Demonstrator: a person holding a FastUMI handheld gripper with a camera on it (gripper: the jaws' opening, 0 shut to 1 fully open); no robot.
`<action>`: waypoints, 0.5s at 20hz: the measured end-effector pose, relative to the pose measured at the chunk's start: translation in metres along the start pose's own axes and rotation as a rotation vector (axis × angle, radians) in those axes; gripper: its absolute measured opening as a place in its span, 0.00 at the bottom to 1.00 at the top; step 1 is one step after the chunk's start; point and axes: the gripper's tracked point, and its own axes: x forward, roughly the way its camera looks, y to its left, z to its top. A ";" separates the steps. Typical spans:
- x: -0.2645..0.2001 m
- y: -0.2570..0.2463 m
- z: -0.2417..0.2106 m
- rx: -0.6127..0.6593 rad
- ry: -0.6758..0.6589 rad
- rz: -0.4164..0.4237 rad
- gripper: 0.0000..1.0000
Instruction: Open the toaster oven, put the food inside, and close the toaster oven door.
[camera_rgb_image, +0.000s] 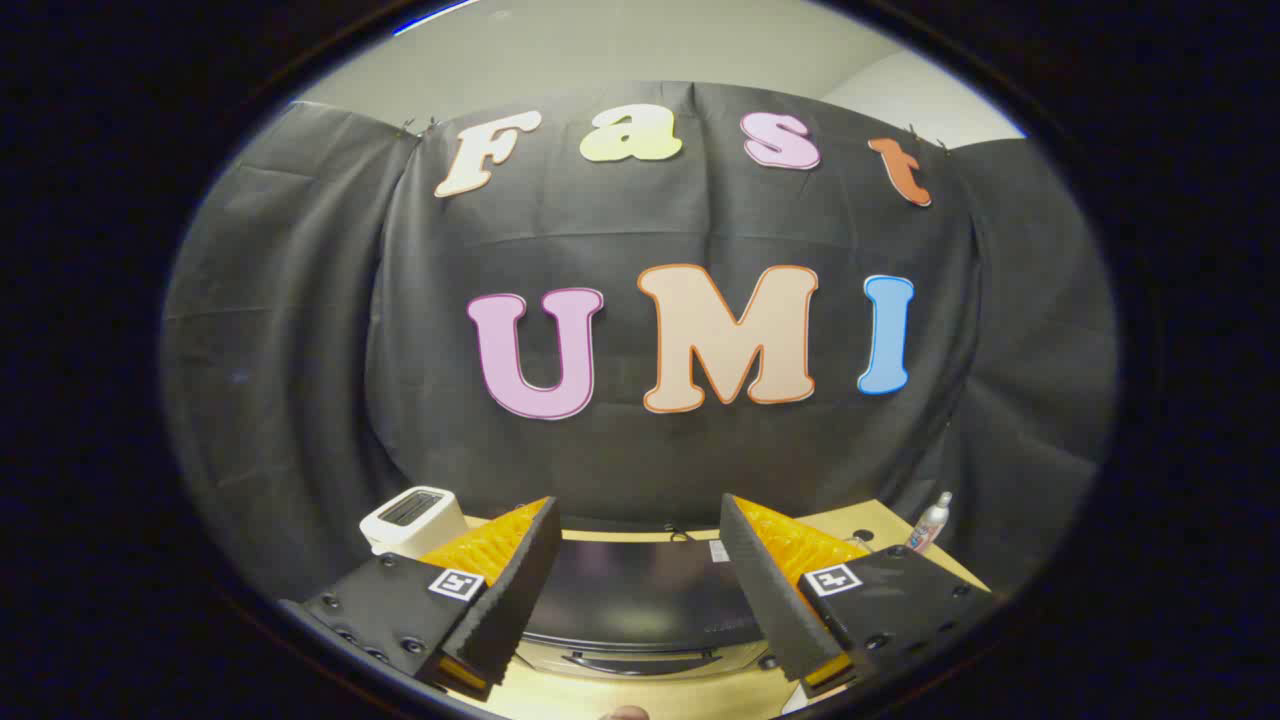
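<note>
Between my fingers sits the toaster oven (640, 600), door closed. My gripper (640, 590) is spread wide, holding nothing. Beside it stands a white toaster (412, 520).

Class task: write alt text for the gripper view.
The gripper is open above a black toaster oven with its door closed, on a wooden table. A white toaster stands behind one finger, a small bottle beyond the other.

Black cloth wall (300, 350) behind wooden table (880, 525).
</note>
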 end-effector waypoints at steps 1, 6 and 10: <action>0.002 -0.001 -0.006 0.001 0.007 -0.002 1.00; 0.013 -0.008 -0.060 0.027 0.075 -0.025 1.00; 0.022 -0.010 -0.116 0.033 0.171 -0.032 1.00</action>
